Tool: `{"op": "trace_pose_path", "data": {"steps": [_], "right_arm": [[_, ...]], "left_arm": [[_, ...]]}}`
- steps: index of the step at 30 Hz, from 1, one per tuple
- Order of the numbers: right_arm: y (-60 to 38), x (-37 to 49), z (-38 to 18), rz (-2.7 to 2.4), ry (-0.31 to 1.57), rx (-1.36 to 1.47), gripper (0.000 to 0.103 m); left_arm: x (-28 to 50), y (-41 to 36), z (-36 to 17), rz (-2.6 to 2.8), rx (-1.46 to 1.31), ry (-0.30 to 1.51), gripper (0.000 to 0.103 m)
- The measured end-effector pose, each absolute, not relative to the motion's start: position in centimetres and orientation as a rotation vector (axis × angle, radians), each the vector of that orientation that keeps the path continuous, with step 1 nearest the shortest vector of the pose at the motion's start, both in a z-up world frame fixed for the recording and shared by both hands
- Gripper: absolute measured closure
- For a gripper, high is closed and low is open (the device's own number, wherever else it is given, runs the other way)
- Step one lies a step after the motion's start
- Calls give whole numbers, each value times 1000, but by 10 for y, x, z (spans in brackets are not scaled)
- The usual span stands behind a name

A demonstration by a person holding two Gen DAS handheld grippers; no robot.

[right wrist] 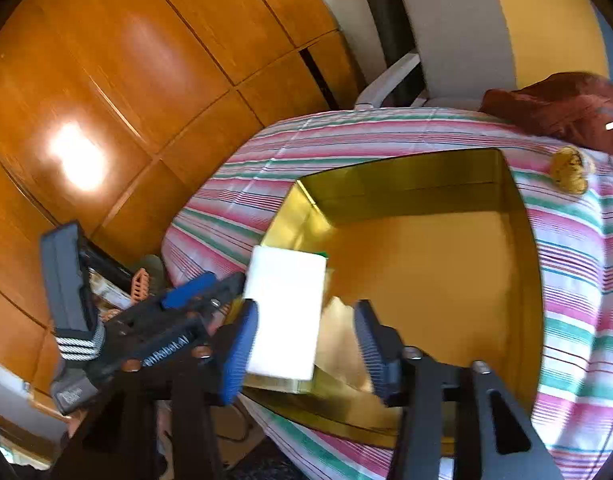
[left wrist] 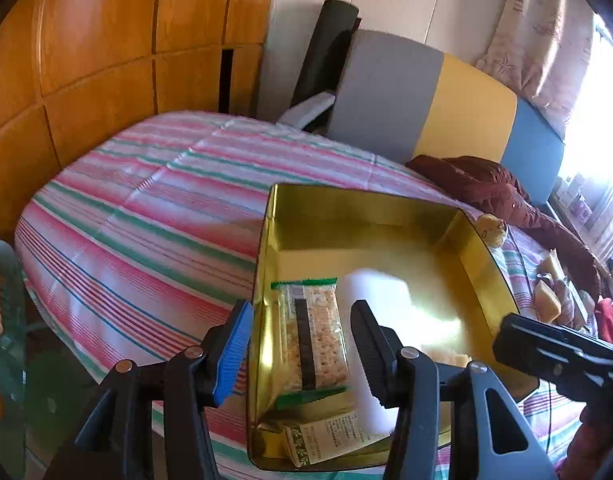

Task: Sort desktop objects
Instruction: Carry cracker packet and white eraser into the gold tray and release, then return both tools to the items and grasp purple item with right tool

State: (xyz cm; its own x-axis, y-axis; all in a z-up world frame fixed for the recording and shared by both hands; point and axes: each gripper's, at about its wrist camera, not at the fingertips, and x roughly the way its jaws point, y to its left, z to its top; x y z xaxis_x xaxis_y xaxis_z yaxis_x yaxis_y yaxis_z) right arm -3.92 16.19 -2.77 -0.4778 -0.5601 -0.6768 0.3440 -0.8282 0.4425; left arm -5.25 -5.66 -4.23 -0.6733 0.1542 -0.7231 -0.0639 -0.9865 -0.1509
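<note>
White block point(right wrist: 284, 312) sits between the right gripper's point(right wrist: 302, 348) parted jaws, blurred, over the near left corner of the gold tin point(right wrist: 518, 280); pads not pressing it. Left gripper point(left wrist: 300, 350) open too, straddling the tin's left wall above a cracker packet point(left wrist: 312, 336) lying inside. Tin rests on the striped tablecloth point(left wrist: 146, 208). Beyond the tin's far right corner: a small yellow lump point(right wrist: 570, 170), then a dark red garment point(right wrist: 554, 104).
</note>
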Motion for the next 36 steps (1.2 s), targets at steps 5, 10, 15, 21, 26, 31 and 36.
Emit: {"op": "trace_pose_path", "data": {"steps": [5,10,15,21,26,31,36], "right_arm": [[177,-29,-25,-2360,-326,1167,27],[203,-19,-21,-2436,-359,1141,17],[239,-8,-23,-2524,-398,1152,16],[289,6,-34,-2621,-469,1205,16],[343,25,-43,-2723,-541,1256,16],[404,45,-39,-2863,-592,1273,16],[470,64,-32,-3039,-687,1323,21]], "left_arm": [[-49,-54,-34,2832,-1154,-107,51],[-52,-53,-36,2807,-1181,-123,51],[-48,-42,-26,2802,-1132,-93,51],[-45,-19,-17,2710,-1090,-87,49],[-42,14,-18,2601,-1083,-46,49],[-38,45,-18,2503,-1086,-29,49],[-33,84,-15,2425,-1062,65,49]]}}
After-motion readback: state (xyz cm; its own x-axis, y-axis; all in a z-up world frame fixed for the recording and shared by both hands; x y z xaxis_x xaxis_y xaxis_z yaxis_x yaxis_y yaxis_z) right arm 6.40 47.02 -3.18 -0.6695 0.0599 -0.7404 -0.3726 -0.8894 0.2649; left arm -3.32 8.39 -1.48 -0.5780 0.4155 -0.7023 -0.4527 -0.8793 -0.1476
